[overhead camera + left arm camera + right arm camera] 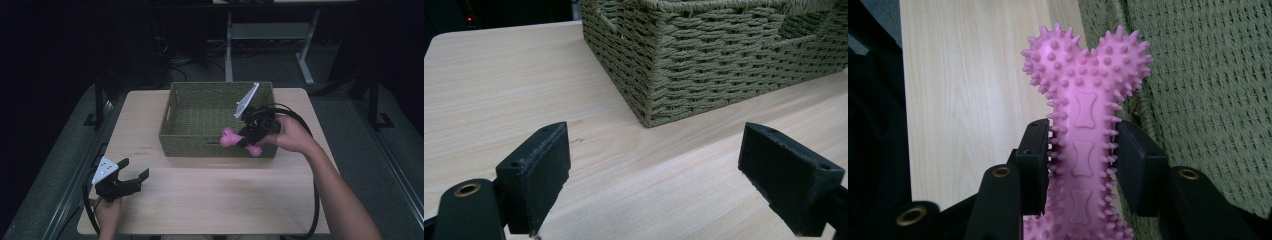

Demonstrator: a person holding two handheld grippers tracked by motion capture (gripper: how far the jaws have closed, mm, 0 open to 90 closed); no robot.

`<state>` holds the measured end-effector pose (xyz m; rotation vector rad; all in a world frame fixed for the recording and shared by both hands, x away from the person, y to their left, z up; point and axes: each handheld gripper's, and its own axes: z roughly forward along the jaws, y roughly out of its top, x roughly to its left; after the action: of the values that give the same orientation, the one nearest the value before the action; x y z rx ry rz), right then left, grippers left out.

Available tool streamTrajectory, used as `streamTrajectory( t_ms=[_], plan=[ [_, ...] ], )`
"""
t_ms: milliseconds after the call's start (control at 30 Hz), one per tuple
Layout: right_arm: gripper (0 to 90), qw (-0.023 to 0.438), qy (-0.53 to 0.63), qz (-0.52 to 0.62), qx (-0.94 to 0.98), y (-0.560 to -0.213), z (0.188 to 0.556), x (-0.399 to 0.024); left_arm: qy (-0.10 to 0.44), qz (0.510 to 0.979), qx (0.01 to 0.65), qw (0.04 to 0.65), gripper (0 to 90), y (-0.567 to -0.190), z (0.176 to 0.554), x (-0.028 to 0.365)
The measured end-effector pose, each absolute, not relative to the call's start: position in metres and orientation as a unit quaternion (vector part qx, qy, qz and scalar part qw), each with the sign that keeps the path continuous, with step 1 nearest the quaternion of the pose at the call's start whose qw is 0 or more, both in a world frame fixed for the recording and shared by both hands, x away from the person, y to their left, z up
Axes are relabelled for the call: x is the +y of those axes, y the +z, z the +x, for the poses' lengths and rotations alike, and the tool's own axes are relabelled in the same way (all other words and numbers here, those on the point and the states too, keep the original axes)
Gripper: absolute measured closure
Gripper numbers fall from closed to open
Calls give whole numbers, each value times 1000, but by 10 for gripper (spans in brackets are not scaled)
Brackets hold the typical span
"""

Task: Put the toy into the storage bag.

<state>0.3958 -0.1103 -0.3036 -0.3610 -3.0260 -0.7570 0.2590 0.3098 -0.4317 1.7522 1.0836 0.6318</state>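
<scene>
A pink spiky bone toy (pixel 235 140) (pixel 1083 120) hangs over the front rim of the green woven basket (pixel 195 140), held by its shaft. My right gripper (pixel 246 138) (pixel 1082 152) is shut on the toy, jaws pressing both sides of the shaft, and the toy's knobbed end points toward the basket's inside. My left gripper (pixel 134 170) (pixel 654 175) stands open near the table's front left corner, nothing between its jaws. In the left gripper view the basket's (pixel 709 65) near corner lies ahead, apart from the jaws.
The light wooden table (pixel 225 200) carries the basket at its back middle. Dark floor and a white desk frame (pixel 270 35) lie beyond the far edge. Cables trail from both grippers.
</scene>
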Motion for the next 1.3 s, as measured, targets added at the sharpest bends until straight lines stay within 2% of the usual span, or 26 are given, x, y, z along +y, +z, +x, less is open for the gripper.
streamTrajectory(
  t_ms=[1300],
  plan=[
    [584, 6, -239, -129, -962, -286, 432, -107, 257, 716, 443, 474, 128, -432, 259, 309]
  ],
)
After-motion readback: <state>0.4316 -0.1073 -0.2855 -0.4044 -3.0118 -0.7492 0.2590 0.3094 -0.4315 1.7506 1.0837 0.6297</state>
